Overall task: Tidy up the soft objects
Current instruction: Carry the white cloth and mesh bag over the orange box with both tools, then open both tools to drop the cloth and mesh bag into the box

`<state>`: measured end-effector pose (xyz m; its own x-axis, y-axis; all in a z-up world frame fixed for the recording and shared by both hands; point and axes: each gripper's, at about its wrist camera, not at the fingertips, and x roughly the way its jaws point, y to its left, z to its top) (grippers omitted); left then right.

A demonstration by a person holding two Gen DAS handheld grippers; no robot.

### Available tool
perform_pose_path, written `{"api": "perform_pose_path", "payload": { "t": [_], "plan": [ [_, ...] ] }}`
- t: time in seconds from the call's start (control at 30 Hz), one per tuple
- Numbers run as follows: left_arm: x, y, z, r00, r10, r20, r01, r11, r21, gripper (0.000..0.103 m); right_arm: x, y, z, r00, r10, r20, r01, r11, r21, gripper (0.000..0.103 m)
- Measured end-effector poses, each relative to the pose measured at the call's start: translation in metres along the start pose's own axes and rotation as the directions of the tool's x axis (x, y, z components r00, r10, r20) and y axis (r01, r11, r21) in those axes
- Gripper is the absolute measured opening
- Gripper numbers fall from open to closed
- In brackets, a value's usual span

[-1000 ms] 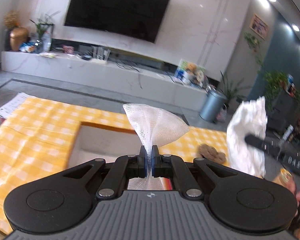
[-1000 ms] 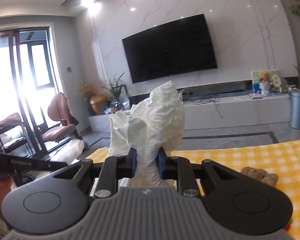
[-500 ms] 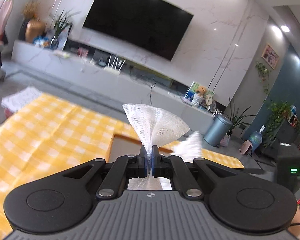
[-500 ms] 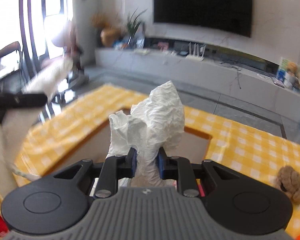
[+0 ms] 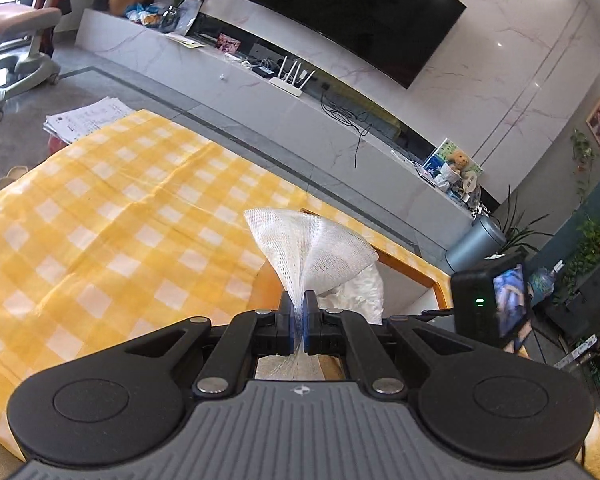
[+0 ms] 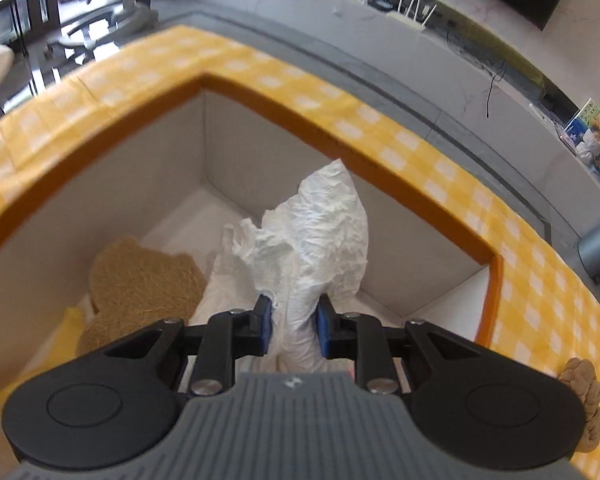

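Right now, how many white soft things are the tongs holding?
2. The left tongs pinch a white mesh gauze above the table; the right tongs grip a crumpled white tissue over the open box.

- Left gripper (image 5: 299, 312): black, blue-padded, clamped tight on white mesh gauze (image 5: 310, 250) fanning upward above the pads.
- Crumpled white paper (image 5: 360, 288): just behind the gauze, partly hidden.
- Orange-rimmed box (image 5: 420, 270): beyond the gripper, interior mostly hidden.
- Yellow checked tablecloth (image 5: 112, 216): creased, spread across the left half.
- Right gripper's camera unit (image 5: 490, 300): black, green light lit, at right edge.
- Stack of papers (image 5: 86, 118): beyond the cloth's far corner.
- Background: wall-mounted television (image 5: 352, 12), grey bin (image 5: 474, 246), pink chair (image 5: 18, 40).
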<state>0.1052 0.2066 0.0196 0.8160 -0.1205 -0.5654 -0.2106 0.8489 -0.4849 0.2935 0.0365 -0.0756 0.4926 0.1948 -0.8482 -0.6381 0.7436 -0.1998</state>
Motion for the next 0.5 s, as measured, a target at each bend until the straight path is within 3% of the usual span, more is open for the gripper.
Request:
{"api": "perform_pose_path", "payload": {
  "t": [0.37,0.47,0.5],
  "plan": [
    [-0.001,-0.005,0.005,1.000,0.015,0.012,-0.015,1.000,0.013,0.004,0.036,0.009,0.021,0.990,-0.046,-0.135,0.037,0.997,-0.068,0.027],
    [-0.003,-0.003,0.005,1.000,0.014,0.022,-0.015,1.000,0.009,0.004,0.026,0.005,0.022,0.995,-0.025,-0.100,0.023,1.000,-0.019,0.043],
    [-0.004,-0.002,0.006,1.000,0.015,0.024,-0.015,1.000,0.007,0.004,0.020,0.003,0.022,0.997,-0.019,-0.074,0.019,1.000,0.005,0.057]
  ]
}}
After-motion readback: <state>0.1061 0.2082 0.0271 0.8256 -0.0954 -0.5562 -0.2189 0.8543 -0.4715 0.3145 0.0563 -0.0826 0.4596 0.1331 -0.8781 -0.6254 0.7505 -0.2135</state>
